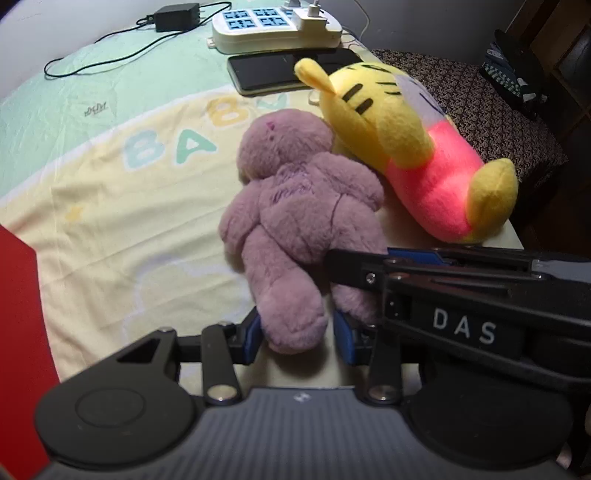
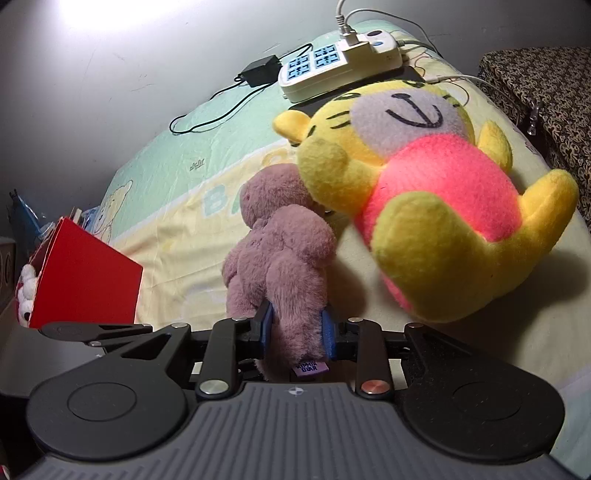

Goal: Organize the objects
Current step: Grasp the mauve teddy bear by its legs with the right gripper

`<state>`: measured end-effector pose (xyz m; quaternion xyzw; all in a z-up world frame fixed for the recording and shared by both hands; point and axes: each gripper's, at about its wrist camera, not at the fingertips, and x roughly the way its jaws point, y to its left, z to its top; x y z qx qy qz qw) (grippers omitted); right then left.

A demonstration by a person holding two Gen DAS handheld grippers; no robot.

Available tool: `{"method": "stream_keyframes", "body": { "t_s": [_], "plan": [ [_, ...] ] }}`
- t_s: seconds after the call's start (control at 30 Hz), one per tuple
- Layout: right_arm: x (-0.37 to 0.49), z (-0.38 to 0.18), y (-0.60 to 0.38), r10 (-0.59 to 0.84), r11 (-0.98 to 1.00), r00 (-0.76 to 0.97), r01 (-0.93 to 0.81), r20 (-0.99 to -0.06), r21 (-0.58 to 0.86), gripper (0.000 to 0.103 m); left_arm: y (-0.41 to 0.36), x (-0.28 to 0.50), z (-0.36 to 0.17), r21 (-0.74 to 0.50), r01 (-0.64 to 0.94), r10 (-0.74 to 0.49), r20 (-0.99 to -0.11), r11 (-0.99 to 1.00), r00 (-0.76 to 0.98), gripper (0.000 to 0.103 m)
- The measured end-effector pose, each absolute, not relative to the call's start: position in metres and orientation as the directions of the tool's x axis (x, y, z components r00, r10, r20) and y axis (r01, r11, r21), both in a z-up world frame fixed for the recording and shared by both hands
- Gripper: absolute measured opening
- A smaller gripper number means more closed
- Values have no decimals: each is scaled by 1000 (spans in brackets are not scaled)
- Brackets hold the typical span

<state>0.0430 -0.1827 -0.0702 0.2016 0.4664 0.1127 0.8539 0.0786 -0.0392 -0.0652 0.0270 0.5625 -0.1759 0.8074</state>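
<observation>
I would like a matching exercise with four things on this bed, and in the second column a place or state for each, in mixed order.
Things:
1. purple plush bear
2. yellow and pink plush tiger
3. white power strip
4. red box

Places or states:
A. stands at the left edge of the bed
B. lies at the far end, with plugs in it
C. held by its legs in the jaws of both grippers
D. lies on its back, right of the bear, not gripped

Pairs: 1-C, 2-D, 3-B, 4-A
</observation>
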Motion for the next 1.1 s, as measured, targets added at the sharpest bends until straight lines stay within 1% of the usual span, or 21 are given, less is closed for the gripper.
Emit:
{"method": "stream_keyframes", "body": {
  "t_s": [0.33, 0.5, 0.67, 0.73, 0.77, 0.8, 0.83, 0.87, 0.9, 0.93, 1.0, 1.1],
  "plan": [
    [4, -66, -166, 427, 890, 490, -82, -760, 448, 29, -21, 31, -61, -156, 342, -261, -922, 927, 286, 41],
    [-20, -69, -157, 448, 887, 444, -117, -776, 446, 30, -18, -3, -63, -145, 382, -259, -929, 913, 264, 41],
    [-41, -71, -148, 477, 876, 401, -151, -782, 457, 37, -19, -32, -65, -135, 413, -253, -935, 901, 247, 41],
    [-44, -69, -146, 494, 867, 399, -163, -773, 471, 43, -16, -37, -65, -125, 417, -247, -936, 900, 252, 43],
    [-44, -68, -147, 499, 864, 404, -162, -767, 477, 44, -14, -39, -64, -128, 411, -249, -934, 903, 257, 48],
    [-45, -66, -148, 504, 860, 414, -156, -758, 486, 45, -11, -40, -63, -134, 406, -256, -931, 904, 262, 57],
    [-45, -65, -150, 508, 856, 422, -149, -751, 495, 50, -7, -42, -59, -143, 398, -266, -925, 906, 273, 62],
    [-44, -64, -152, 511, 853, 428, -142, -745, 503, 53, -3, -43, -56, -147, 388, -272, -918, 910, 289, 71],
    [-43, -64, -154, 509, 851, 438, -128, -741, 509, 58, 1, -44, -53, -146, 380, -273, -912, 913, 305, 76],
    [-42, -65, -155, 501, 854, 444, -115, -743, 508, 60, 3, -44, -50, -143, 375, -272, -908, 916, 318, 79],
    [-37, -67, -157, 475, 864, 456, -79, -753, 497, 61, 8, -41, -47, -140, 358, -268, -902, 923, 339, 87],
    [-31, -70, -162, 469, 856, 478, -39, -743, 515, 62, 15, -33, -46, -167, 328, -282, -895, 930, 346, 88]
  ]
}}
